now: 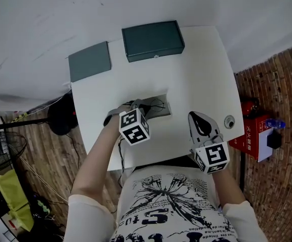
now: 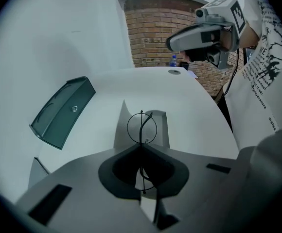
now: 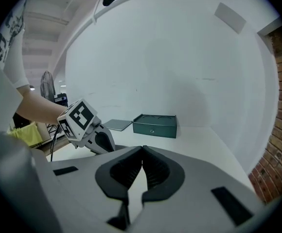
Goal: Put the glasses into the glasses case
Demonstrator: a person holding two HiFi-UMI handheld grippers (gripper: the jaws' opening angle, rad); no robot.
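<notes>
"Glasses [image 2: 141,130] inside the glasses case [image 1: 153,40], or out of it?"

"Out of it. The left hand-held gripper [image 2: 141,147] has its jaws pinched together on the thin wire frame, with one round lens standing up just past the tips. The case sits on the white worktop [image 1: 201,69], ahead of that hand-held gripper and off to its left, well apart from it."

"And the other one?"

"The right hand-held gripper [image 3: 142,152] has its jaws together with nothing between them. It hangs off to the left one's right, over the near edge of the worktop."

"Is the case ready to take them?"

"Hard to say. I think I see a rim round its top, and a flat grey piece [image 1: 89,60] lies just beside it that may be its lid, but I can't tell for sure that it is open."

"So how much is left?"

"By my reckoning the grasp is made. Carrying the glasses forward and left to the case, laying them in and letting go all remain."
</notes>
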